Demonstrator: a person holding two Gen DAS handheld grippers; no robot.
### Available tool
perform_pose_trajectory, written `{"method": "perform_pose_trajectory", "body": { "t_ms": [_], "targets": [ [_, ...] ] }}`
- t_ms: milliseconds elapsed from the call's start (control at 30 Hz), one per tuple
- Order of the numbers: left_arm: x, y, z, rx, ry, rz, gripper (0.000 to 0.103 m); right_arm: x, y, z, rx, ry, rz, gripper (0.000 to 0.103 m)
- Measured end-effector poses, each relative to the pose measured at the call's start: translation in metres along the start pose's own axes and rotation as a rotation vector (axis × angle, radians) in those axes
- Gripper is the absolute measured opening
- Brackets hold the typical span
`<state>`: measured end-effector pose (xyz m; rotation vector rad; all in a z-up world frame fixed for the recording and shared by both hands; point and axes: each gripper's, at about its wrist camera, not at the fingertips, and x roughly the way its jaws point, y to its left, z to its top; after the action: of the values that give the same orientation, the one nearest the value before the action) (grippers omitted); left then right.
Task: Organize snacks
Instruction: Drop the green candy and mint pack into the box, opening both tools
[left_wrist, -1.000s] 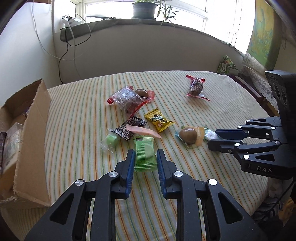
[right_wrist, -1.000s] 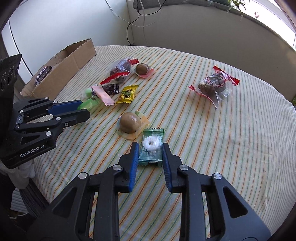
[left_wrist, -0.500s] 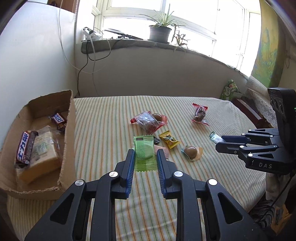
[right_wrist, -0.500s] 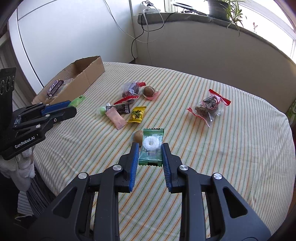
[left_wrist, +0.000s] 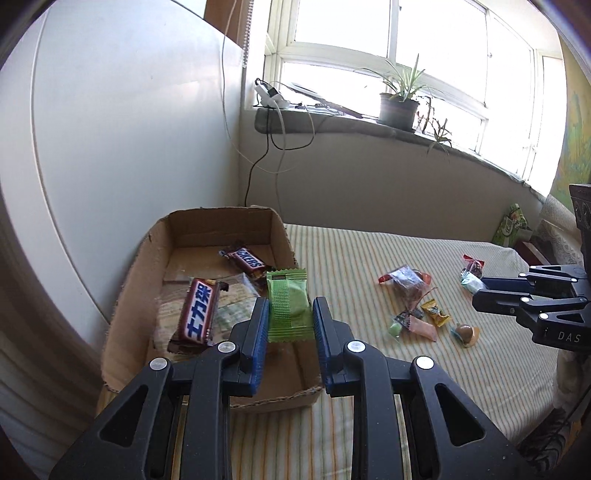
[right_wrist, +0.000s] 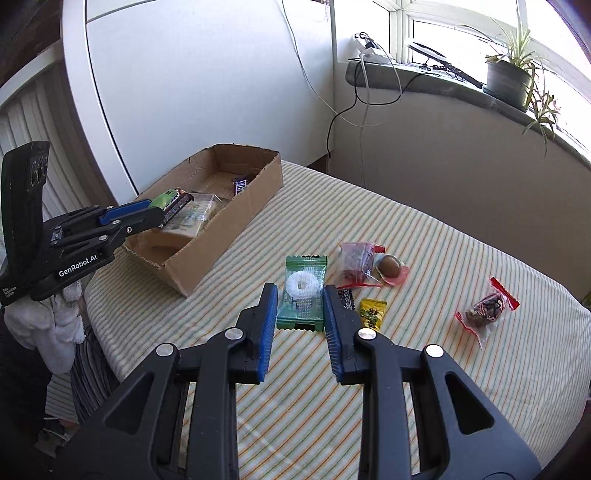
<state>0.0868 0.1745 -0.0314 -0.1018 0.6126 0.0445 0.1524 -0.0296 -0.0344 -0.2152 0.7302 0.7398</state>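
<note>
At lower centre of the left wrist view, the left tool (left_wrist: 289, 317) is closed on a light green wafer packet (left_wrist: 288, 305), held upright with its long axis running up the frame between the blue pads. Directly behind and below the packet lies the open cardboard box (left_wrist: 147, 266), its long axis receding toward the upper left of the frame; two Snickers bars (left_wrist: 199, 312) and a clear-wrapped block already lie inside it. The packet appears to hang over the box's near right corner, above its floor, so the coming move likely calls only for a small drop and release; the exact height above the box cannot be told. Seen from the right wrist view, the left tool (right_wrist: 155, 208) reaches over the box (right_wrist: 236, 221) at middle left, which confirms that it is the nearer of the two. At lower centre of that view, the right tool (right_wrist: 300, 306) is closed on a dark green packet with a white ring sweet (right_wrist: 303, 293), above the striped tabletop (right_wrist: 443, 369); the box lies to its upper left, well apart. Loose snacks remain on the tabletop: a yellow sweet (right_wrist: 373, 312), a brown ball in pink wrap (right_wrist: 390, 266), and a red-ended clear bag (right_wrist: 485, 308) at right.
</note>
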Motion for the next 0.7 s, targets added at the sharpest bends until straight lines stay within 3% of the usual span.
{"method": "perform_pose_trajectory", "body": {
  "t_ms": [400, 700],
  "targets": [
    [0.011, 0.047, 0.015, -0.023, -0.023, 0.096, 0.022, 0.035, 0.066, 0.035, -0.081, -0.001, 0.099, 0.026],
    [0.024, 0.06, 0.022, -0.042, -0.021, 0.1, 0.022, 0.077, 0.11, 0.05, -0.124, 0.033, 0.17, 0.026]
  ]
}}
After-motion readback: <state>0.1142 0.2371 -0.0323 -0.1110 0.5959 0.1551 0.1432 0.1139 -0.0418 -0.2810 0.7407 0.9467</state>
